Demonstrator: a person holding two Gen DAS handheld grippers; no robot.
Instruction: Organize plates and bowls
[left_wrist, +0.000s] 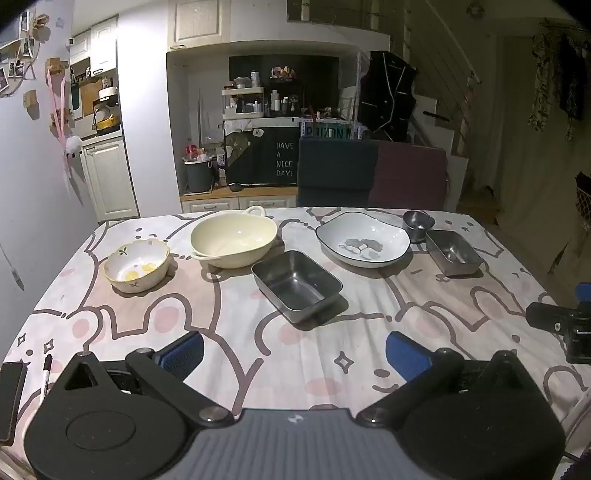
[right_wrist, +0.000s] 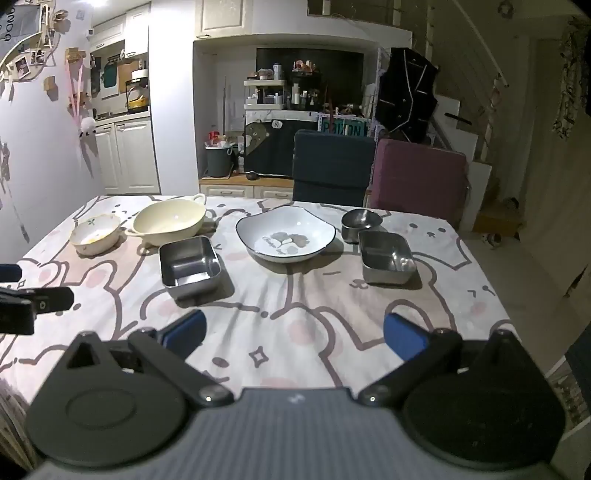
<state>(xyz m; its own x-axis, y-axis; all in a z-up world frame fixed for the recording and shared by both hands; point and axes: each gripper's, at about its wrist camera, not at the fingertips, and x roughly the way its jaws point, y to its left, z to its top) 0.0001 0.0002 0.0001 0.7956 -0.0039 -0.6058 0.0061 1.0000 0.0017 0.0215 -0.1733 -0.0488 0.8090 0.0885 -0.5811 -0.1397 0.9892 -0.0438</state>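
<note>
The left gripper (left_wrist: 294, 350) and the right gripper (right_wrist: 293, 334) are both wide open with nothing in them, up over the near side of the table (left_wrist: 229, 354). 6 dishes sit far across it. From left to right: a small flower bowl (left_wrist: 136, 265), a big cream bowl (left_wrist: 233, 240), a metal tray (left_wrist: 296, 283), a white plate (left_wrist: 362, 239), a small metal cup (left_wrist: 418, 223) touching a 2nd metal tray (left_wrist: 453, 253).

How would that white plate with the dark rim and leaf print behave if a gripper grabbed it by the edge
The white plate looks glazed and glossy, so the pads would probably slip on it. It seems ceramic: stiff, fairly heavy, and likely to chip if dropped. Its wavy, raised rim offers a hold, but gripped at one side it would likely tilt downward.
</note>
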